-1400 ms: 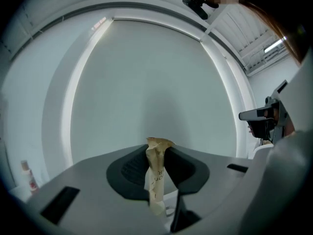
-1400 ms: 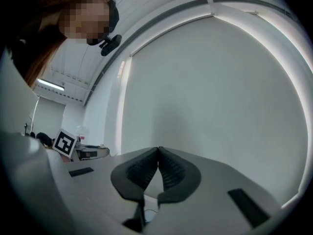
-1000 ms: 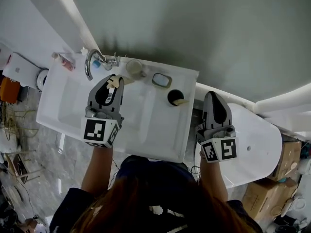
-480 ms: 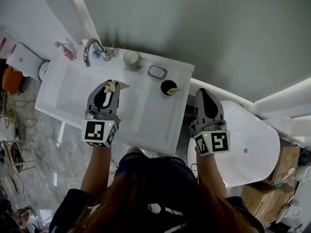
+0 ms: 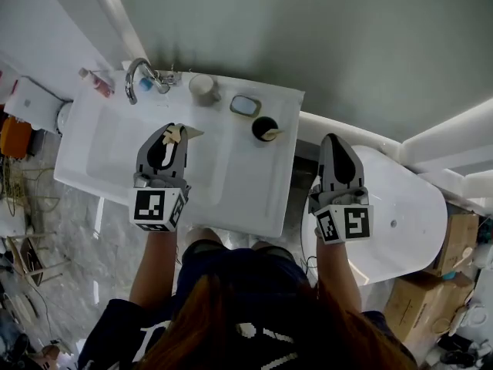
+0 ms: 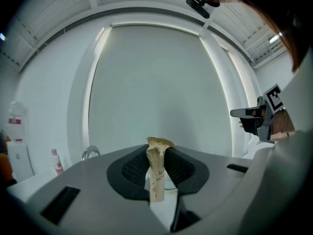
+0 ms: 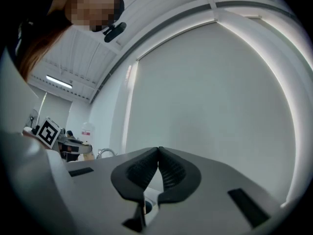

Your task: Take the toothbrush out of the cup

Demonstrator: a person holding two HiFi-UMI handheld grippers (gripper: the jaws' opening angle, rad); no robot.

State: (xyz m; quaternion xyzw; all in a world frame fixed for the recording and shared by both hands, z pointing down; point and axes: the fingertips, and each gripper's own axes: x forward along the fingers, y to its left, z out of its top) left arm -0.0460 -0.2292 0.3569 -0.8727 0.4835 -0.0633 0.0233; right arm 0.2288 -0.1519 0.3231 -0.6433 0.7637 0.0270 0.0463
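In the head view my left gripper (image 5: 176, 129) hangs over the white sink (image 5: 100, 168), shut on a tan paper-wrapped toothbrush (image 5: 185, 133). The left gripper view shows that toothbrush (image 6: 156, 173) upright and pinched between the black pads (image 6: 183, 168), its crumpled top above them. A white cup (image 5: 203, 89) stands on the sink's back ledge, apart from the gripper. A black cup (image 5: 264, 128) with a tan item in it sits further right. My right gripper (image 5: 337, 139) is shut and empty (image 7: 158, 150), held between the sink and the toilet.
A chrome faucet (image 5: 137, 75) and a pink bottle (image 5: 96, 83) stand at the sink's back left. A soap dish (image 5: 245, 105) sits between the two cups. A white toilet lid (image 5: 400, 222) lies right of the sink. Cardboard boxes (image 5: 416, 307) are on the floor at lower right.
My left gripper has drawn back from the white cup toward the person, still carrying the toothbrush. The right gripper has shifted slightly and stays shut.
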